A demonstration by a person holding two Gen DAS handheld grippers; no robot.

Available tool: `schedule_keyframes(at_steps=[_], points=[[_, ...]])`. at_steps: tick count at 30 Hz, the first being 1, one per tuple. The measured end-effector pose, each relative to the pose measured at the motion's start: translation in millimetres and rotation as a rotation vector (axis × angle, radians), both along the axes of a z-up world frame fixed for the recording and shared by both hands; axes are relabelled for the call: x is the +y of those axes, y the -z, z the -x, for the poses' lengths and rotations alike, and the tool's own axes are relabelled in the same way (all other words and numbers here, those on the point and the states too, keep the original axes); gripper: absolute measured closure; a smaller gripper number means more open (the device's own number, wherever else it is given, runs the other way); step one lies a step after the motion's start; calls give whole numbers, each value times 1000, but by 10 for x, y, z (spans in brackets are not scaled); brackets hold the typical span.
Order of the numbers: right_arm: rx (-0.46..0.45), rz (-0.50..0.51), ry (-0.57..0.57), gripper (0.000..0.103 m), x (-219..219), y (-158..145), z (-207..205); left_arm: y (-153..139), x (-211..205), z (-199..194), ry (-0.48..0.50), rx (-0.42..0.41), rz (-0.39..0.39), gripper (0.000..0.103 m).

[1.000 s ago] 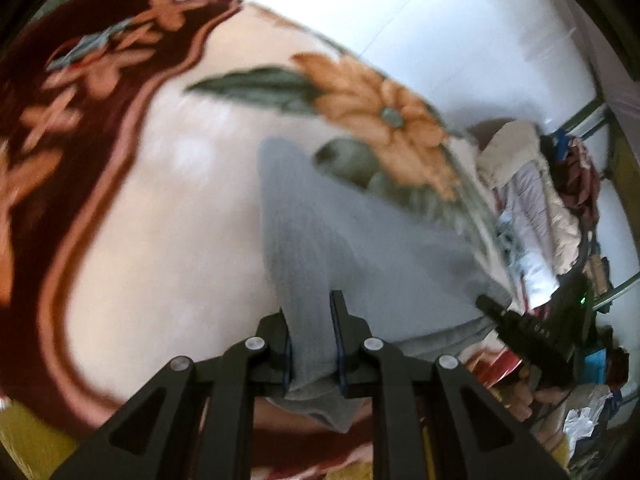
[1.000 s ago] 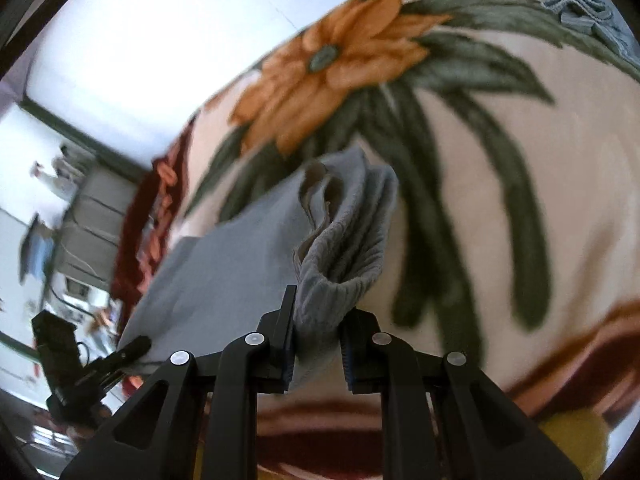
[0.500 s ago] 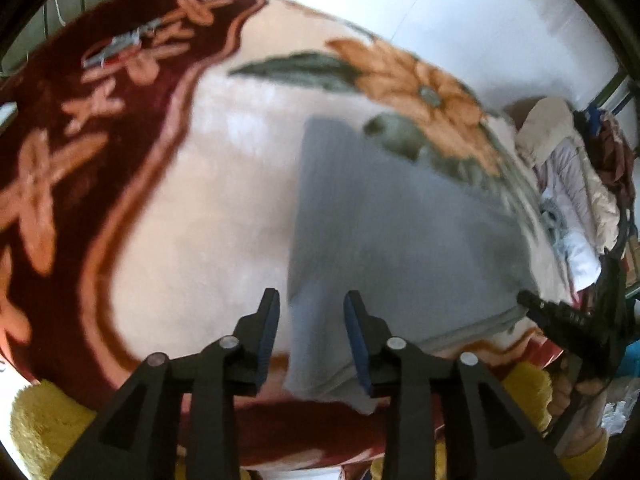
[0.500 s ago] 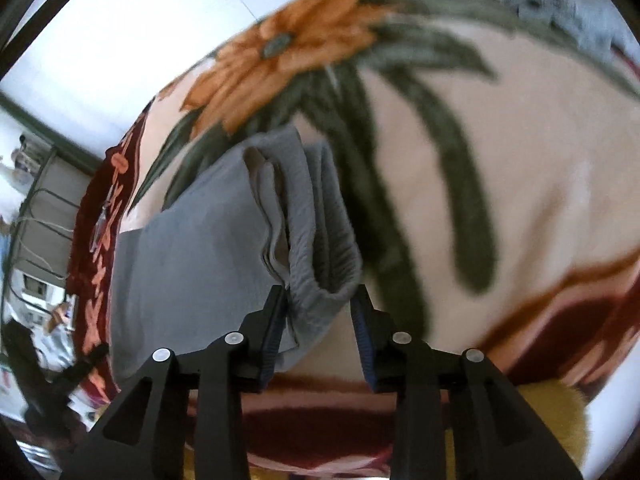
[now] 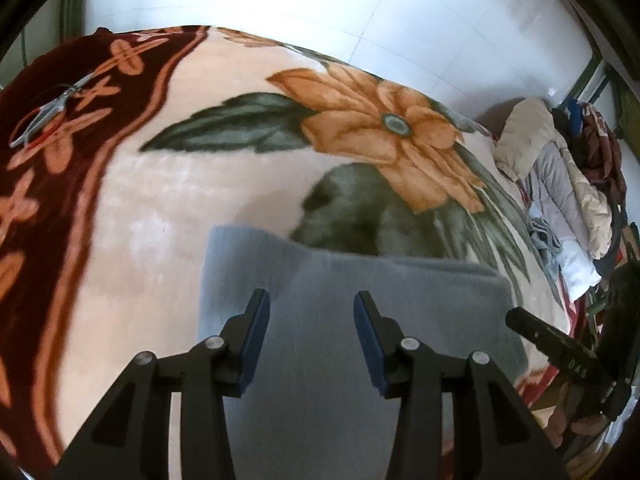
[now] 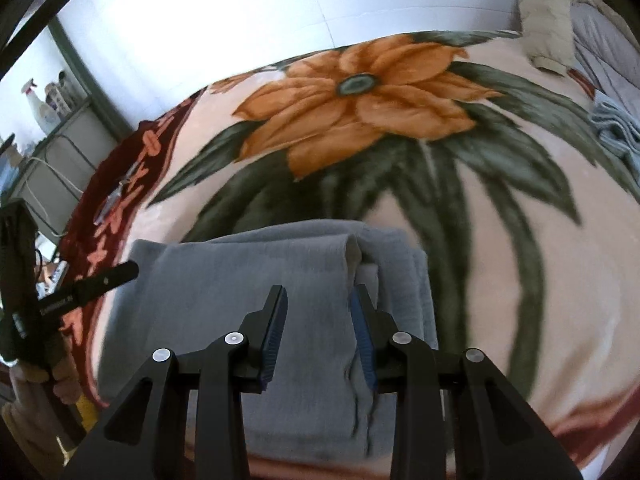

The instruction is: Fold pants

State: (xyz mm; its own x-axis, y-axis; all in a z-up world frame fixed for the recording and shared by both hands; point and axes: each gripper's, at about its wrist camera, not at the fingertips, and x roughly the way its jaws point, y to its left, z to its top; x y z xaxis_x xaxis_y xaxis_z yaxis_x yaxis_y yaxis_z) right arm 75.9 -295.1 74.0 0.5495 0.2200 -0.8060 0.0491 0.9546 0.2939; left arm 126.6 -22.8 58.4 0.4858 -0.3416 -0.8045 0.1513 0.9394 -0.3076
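Both grippers hang released over the folded pants.

Nearest us, our left gripper (image 5: pixel 308 308) and right gripper (image 6: pixel 318 300) gape, grasping nothing. The grey pants (image 6: pixel 256 280) lie just under them on the blanket (image 6: pixel 540 280), short of its orange flower (image 6: pixel 356 96). We judge the next step a tidying one: press the waistband layers flat without dragging them.

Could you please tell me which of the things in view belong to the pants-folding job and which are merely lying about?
Part of the job:
- folded grey knit pants
- left hand-held gripper, open above them
- right hand-held gripper, open above them

Lying about:
- peach floral plush blanket underneath
- metal scissors on its maroon border
- crumpled light-blue cloth
- beige quilted bedding pile
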Motion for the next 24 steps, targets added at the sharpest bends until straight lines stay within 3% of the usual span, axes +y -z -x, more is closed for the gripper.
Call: schedule_keyframes(at_steps=[4,8,13,16,19,24], points=[[38,29,2,70,-31,233,-209,214,84,-250,-32,36,-4,58],[28,12,-9,70,-54,358,-268,403,165,-359,-35,54,-22,69],[22,41,-15,70,-10,331,-257,386,145,-326,-25,42,-44,70],[24,31,1,70,-16,174,-187,259,171,-211,-31,37,-53,69],[-6,39,-12,70,16,11,-10,129,234,0,-41,32,-50,62],[13,-5,-36,70,72,-42,288,63,345,447,-45,53,-59,60]])
